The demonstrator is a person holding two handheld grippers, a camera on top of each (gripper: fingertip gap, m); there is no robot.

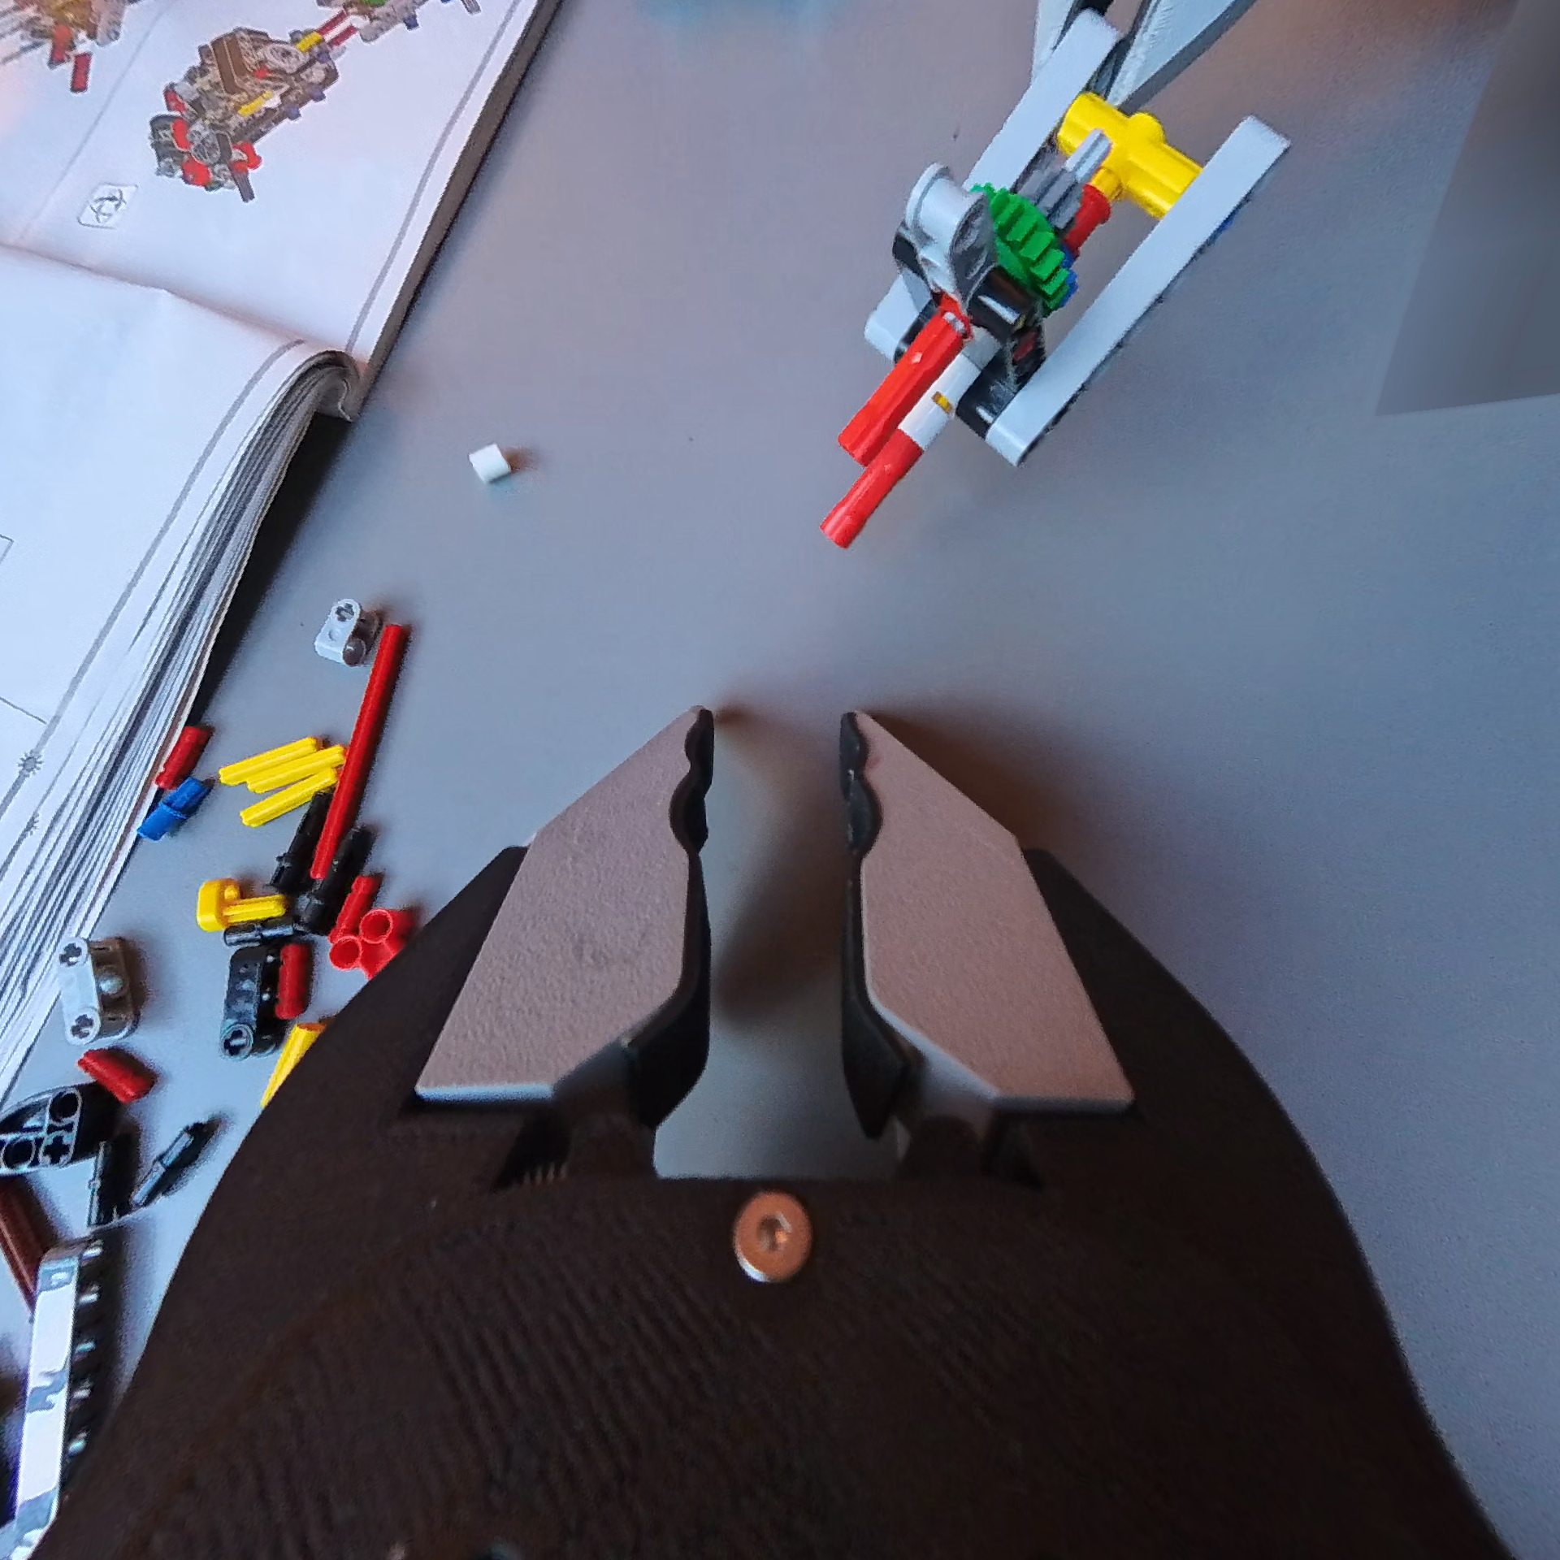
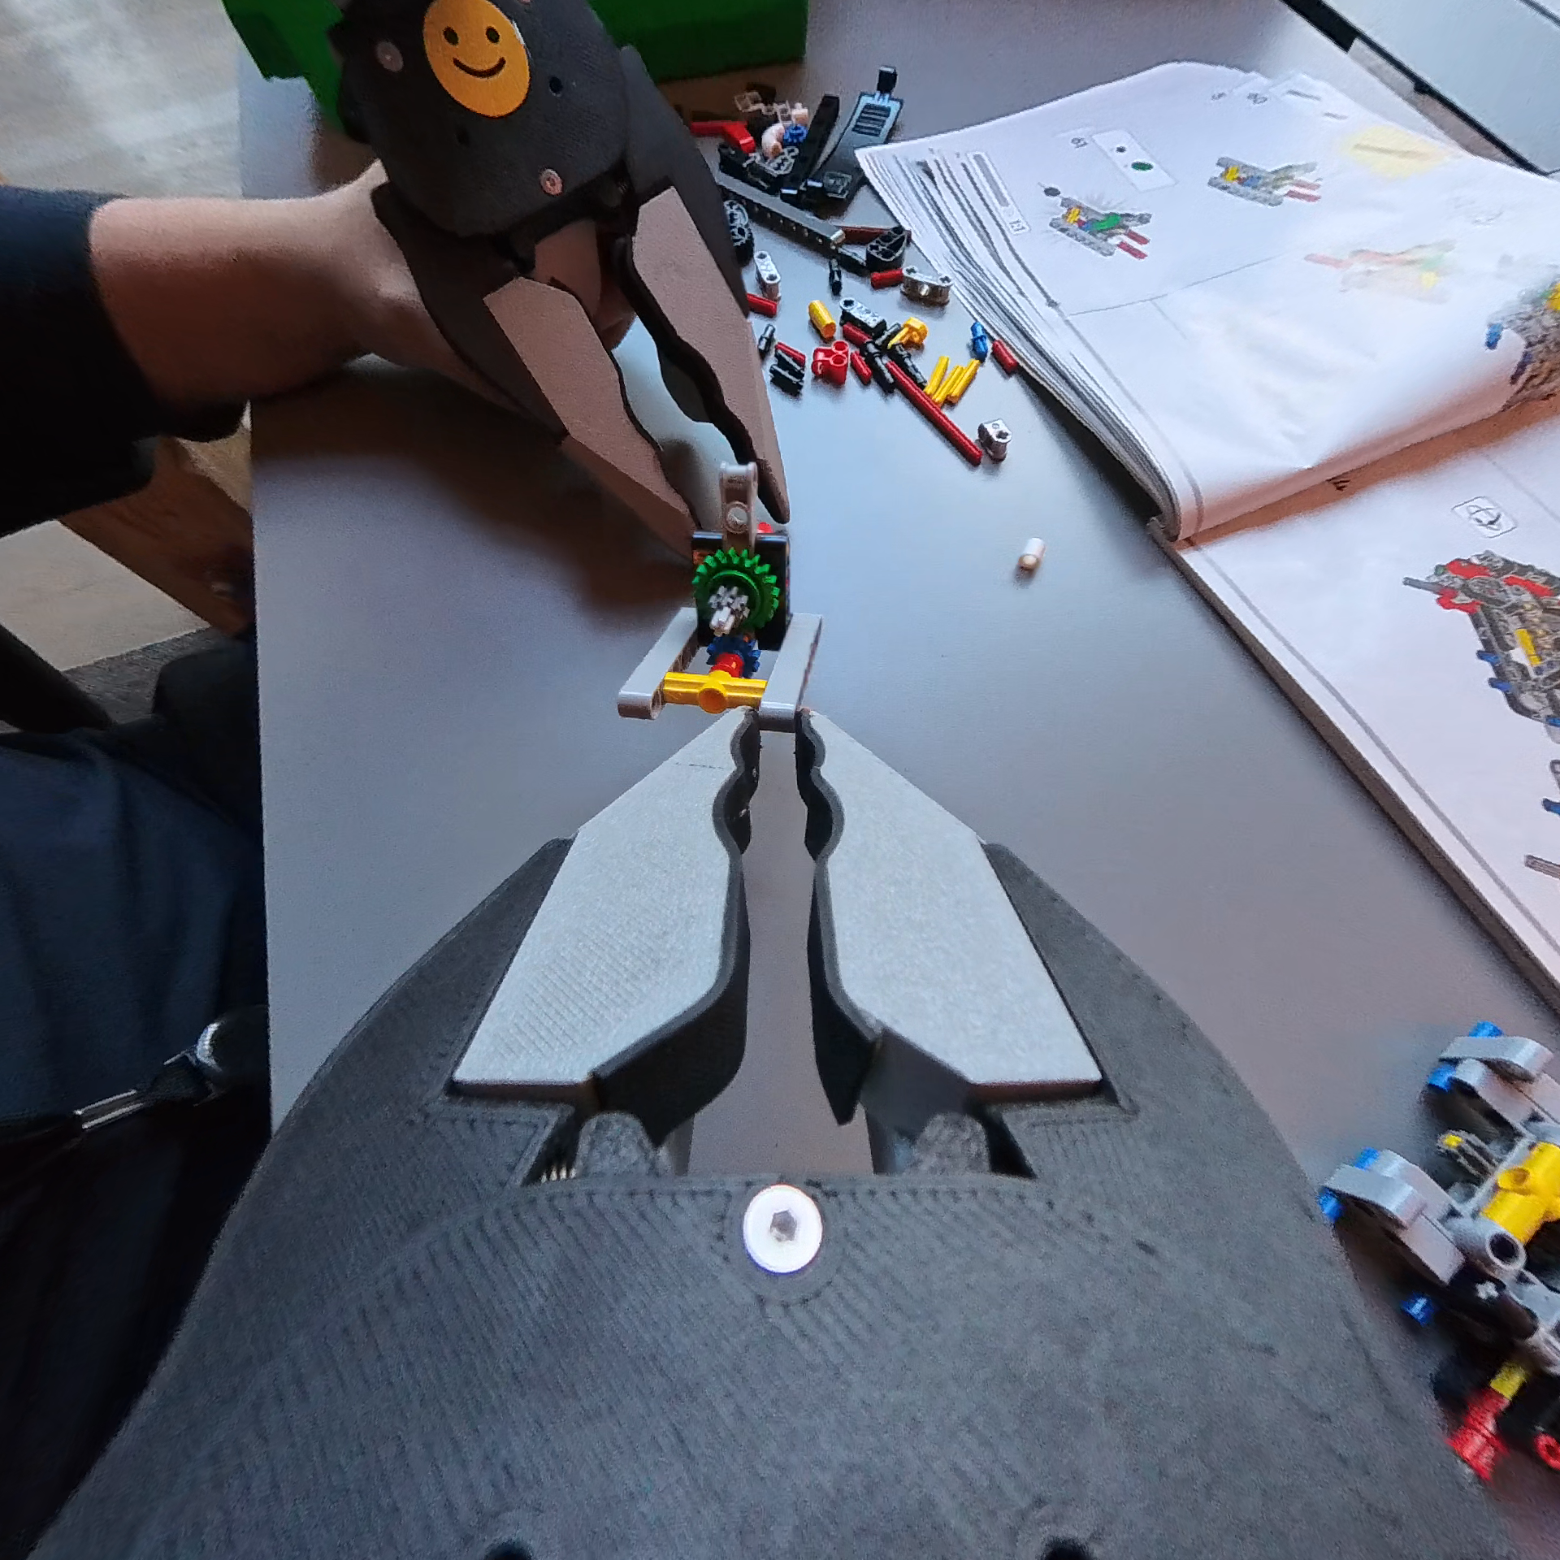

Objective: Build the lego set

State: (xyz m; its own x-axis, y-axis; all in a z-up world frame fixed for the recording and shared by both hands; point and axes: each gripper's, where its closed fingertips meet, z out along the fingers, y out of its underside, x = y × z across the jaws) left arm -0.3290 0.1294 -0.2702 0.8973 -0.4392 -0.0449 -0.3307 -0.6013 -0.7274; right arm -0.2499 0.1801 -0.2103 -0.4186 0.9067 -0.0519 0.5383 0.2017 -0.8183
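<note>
Right gripper (image 2: 778, 722): nearly closed, both pads pressed on the near end of 1 grey beam (image 2: 800, 667) of a small gear assembly (image 2: 734, 625). Gripped at the very tip only, so, as a judgement, best to pinch squarely across the beam and hold it level. A hold this short leaves room for the piece to pivot or slip out.

Just past the fingertips: a yellow cross piece (image 2: 713, 690) spanning the 2 grey beams. Behind it a small blue gear, then a green gear (image 2: 734, 582) in a black frame, with 2 red axles poking out of the far end. Assembly sitting low over the dark table (image 1: 1182, 675), roughly mid-table between the 2 grippers.

Left gripper (image 1: 777, 726): partly open, nothing between the pads, only bare table beneath, and apart from the assembly in its own view. Held by a hand (image 2: 278, 278) in a dark sleeve.

Farther out: a scatter of loose parts (image 1: 287, 844) in red, yellow, black and blue. A small white piece (image 1: 490, 463) alone beside an open instruction booklet (image 1: 169, 338). A second, larger model (image 2: 1469, 1216) at the table's near right edge.
</note>
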